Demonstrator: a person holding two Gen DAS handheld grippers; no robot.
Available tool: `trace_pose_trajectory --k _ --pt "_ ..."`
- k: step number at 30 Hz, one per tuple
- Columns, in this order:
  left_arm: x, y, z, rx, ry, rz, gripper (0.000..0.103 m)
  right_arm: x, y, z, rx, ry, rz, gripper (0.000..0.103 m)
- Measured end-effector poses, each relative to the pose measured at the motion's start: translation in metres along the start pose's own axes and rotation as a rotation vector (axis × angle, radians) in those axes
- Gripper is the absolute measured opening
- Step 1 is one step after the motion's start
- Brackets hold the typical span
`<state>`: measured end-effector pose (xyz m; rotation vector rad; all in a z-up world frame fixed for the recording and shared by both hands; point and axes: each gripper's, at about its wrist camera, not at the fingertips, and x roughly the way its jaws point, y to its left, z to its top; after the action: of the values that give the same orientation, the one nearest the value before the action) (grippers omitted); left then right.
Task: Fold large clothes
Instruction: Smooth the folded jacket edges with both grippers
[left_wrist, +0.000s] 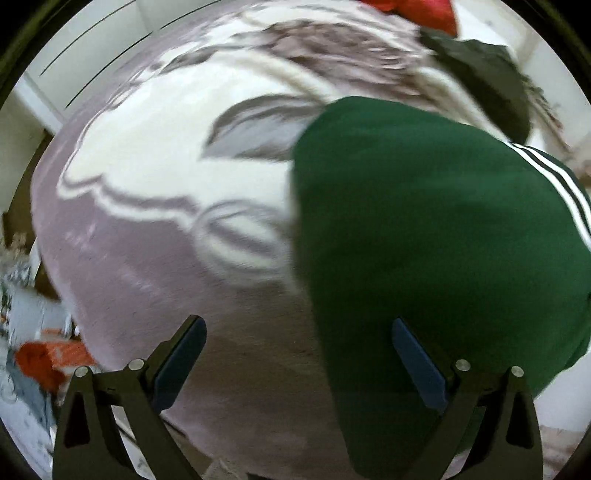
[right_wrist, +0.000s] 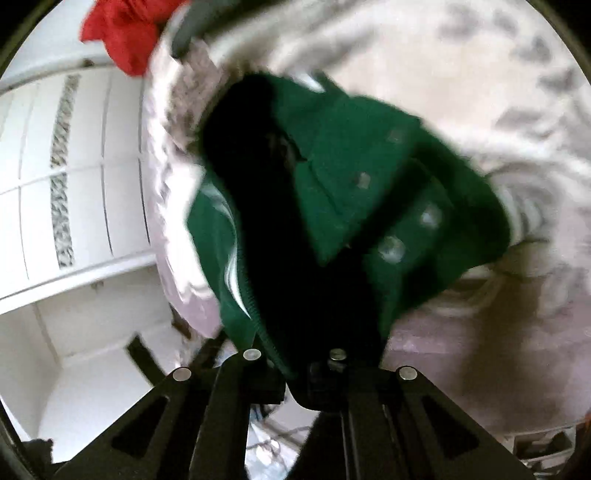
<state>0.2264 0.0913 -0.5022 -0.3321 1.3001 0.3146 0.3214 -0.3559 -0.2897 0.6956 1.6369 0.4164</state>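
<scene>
We hold our left gripper (left_wrist: 299, 354) spread and empty over the patterned blanket (left_wrist: 155, 192), while our right gripper (right_wrist: 295, 380) pinches the soft, striped green jacket (right_wrist: 369, 192), seemingly stretching away lengthwise.

We see the left gripper (left_wrist: 299, 354) as two black angular fingers with triangular cut-outs, round silver screw heads at the joints, and dark blue pads (left_wrist: 184, 354) on the inner faces. The right gripper (right_wrist: 295, 373) shows the same black frame and silver screws; its pads are hidden, possibly blue as well.
</scene>
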Motion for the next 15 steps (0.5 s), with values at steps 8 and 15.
trace_pose_trajectory --k 8,15 --pt "0.037 -0.044 0.011 0.071 0.035 -0.083 0.103 0.045 -0.089 0.06 0.068 -0.005 -0.302 0.003" --pt "0.041 -0.04 0.021 0.081 0.062 -0.078 0.103 0.073 -0.076 0.07 -0.079 0.1 -0.377 0.011"
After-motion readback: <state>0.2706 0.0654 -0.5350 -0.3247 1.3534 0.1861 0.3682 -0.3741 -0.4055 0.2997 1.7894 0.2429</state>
